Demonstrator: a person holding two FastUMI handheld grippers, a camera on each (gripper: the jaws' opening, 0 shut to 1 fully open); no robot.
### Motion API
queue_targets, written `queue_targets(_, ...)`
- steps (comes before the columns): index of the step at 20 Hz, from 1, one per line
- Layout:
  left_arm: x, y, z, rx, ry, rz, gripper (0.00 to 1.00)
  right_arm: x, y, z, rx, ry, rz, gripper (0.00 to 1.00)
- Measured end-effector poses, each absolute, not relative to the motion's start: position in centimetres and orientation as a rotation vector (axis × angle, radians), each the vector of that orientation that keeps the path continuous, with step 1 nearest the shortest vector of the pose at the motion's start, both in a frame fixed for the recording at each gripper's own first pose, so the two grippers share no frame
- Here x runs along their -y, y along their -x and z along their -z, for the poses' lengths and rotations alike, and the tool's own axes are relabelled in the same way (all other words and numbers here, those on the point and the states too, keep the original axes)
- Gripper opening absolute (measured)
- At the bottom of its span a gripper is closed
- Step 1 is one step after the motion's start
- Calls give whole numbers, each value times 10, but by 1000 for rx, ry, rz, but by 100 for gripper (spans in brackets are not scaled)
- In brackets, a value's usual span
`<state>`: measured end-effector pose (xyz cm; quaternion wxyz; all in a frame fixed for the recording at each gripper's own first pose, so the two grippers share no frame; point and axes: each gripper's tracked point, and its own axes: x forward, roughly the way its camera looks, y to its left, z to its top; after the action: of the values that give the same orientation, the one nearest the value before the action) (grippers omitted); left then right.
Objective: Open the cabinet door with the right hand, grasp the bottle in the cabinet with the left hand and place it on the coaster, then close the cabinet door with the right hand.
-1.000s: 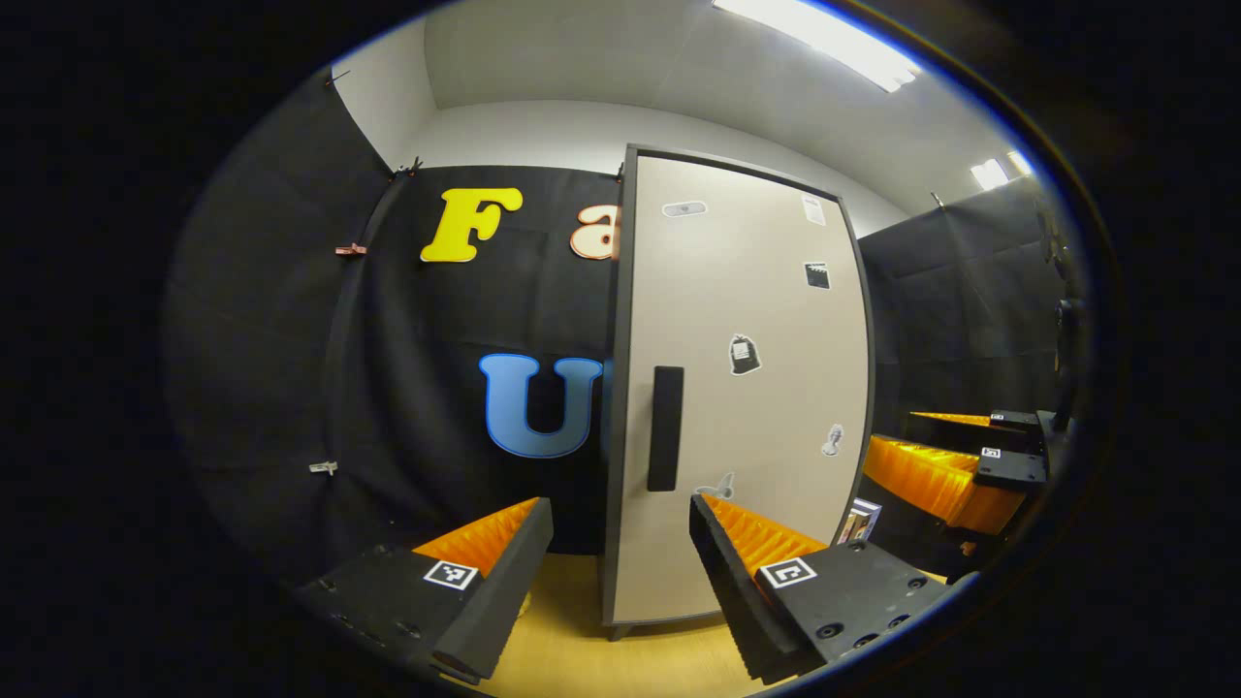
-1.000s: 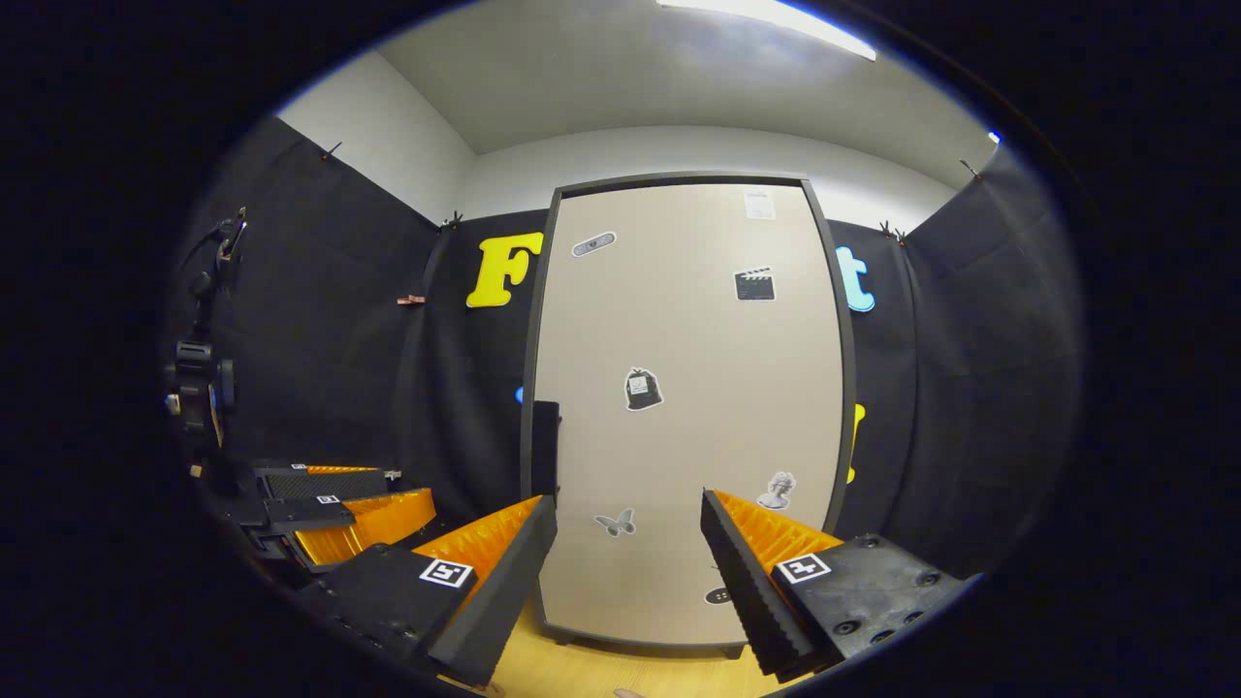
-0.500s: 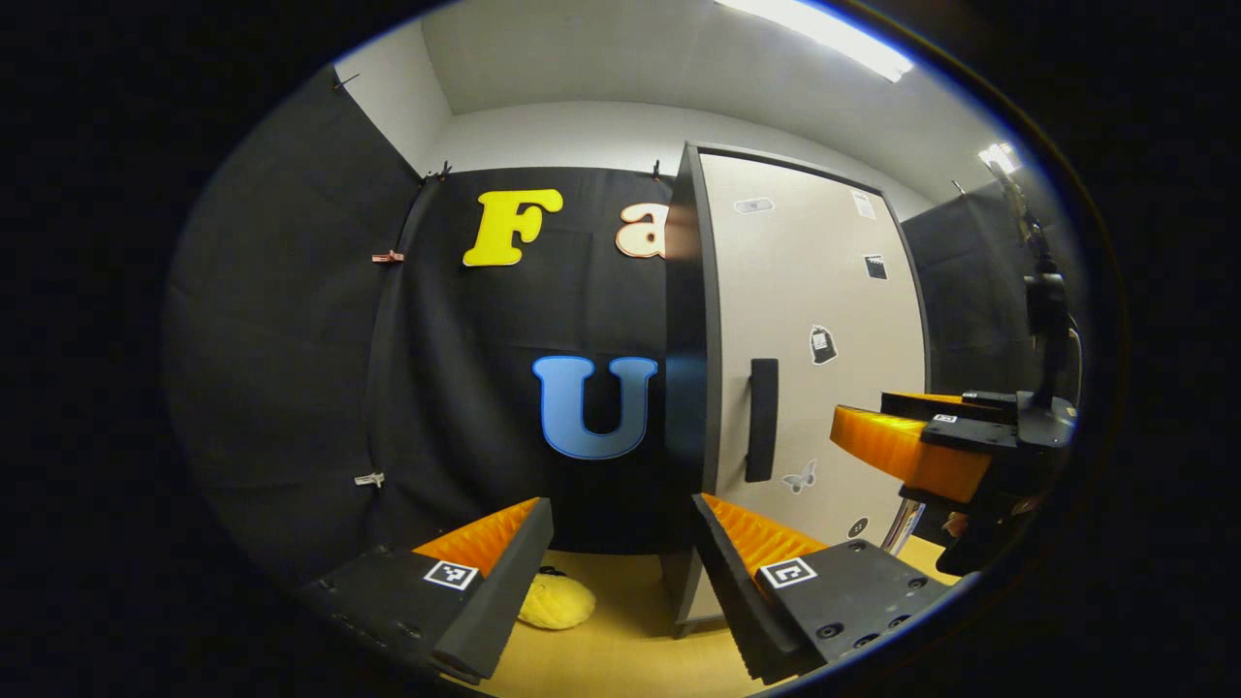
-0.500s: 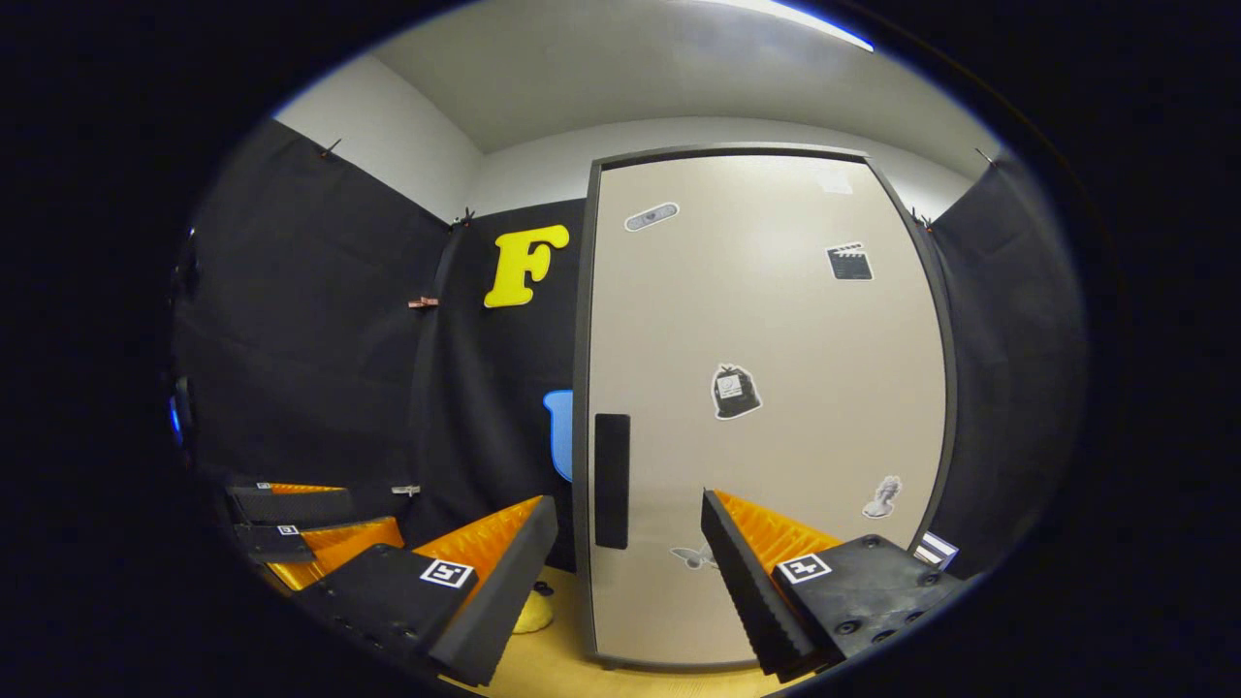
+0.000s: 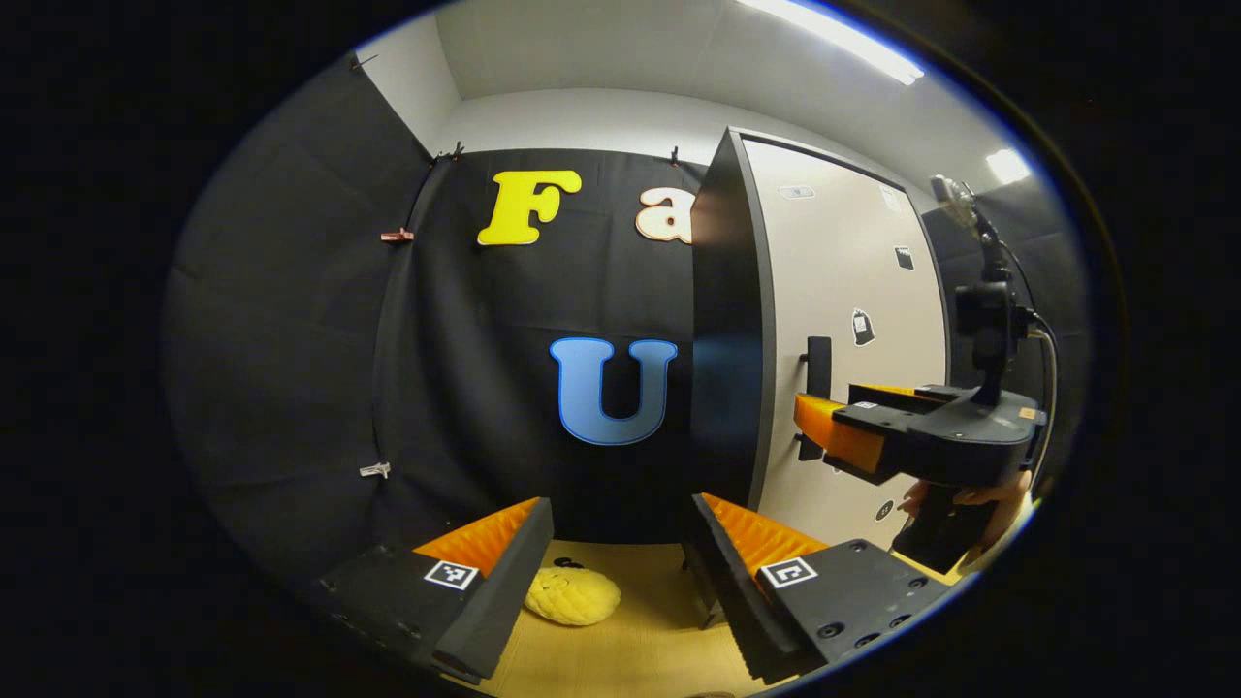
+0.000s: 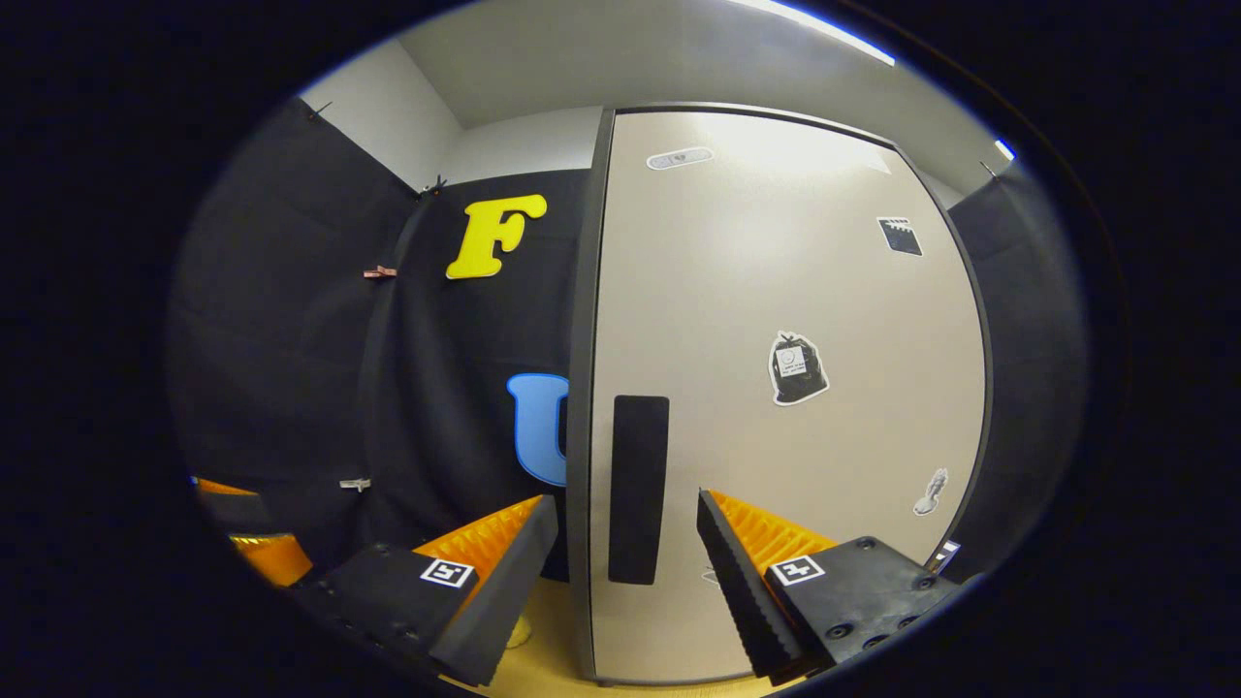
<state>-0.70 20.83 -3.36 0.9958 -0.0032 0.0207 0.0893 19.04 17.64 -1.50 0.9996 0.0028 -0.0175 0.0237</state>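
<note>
The cabinet door [image 6: 776,388] is shut, its handle [image 6: 638,488] ungrasped between the spread right tongs [image 6: 628,562]; left tongs [image 5: 620,572] gape empty, everything remaining.

You see a yellow knitted pad [image 5: 572,595] lying on the wooden table [image 5: 640,650]. Behind it hangs the black cloth wall [image 5: 291,339], with a small clip [image 5: 397,236] on it.

I see a smooth matt cabinet door [image 6: 776,407] with a matt dark handle [image 6: 638,490] and glossy stickers [image 6: 797,368]. The table [image 5: 630,650] looks like pale wood grain; the yellow coaster [image 5: 572,595] seems knitted.
</note>
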Motion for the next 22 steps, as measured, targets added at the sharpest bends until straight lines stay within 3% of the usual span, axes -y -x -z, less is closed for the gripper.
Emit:
queue_targets(6,-229,4,39,-48,16,-177,90,-175,-217,25,27,32,28,90)
queue_targets(9,-238,2,42,-51,28,-179,90,-180,-222,27,23,31,36,77)
queue_targets(13,-244,1,47,-62,38,-177,90,-172,-226,28,29,70,94,75)
queue_targets(14,-245,1,47,-62,38,-176,90,-172,-229,28,30,76,98,62)
queue_targets(16,-247,2,46,-59,41,-175,90,-174,-226,29,34,84,90,54)
queue_targets(17,-246,3,47,-59,42,-176,90,-172,-222,23,37,73,90,55)
queue_targets(18,-246,3,47,-62,40,-177,90,-173,-226,28,28,65,88,39)
queue_targets(19,-245,4,48,-64,40,-177,90,-171,-226,27,31,51,89,39)
queue_targets(20,-245,4,48,-66,40,-178,90,-172,-226,28,22,32,86,31)
queue_targets(21,-244,6,49,-67,40,-180,90,-171,-226,29,16,20,83,31)
queue_targets(22,-245,9,48,-68,41,-182,90,-170,-224,27,12,25,90,24)
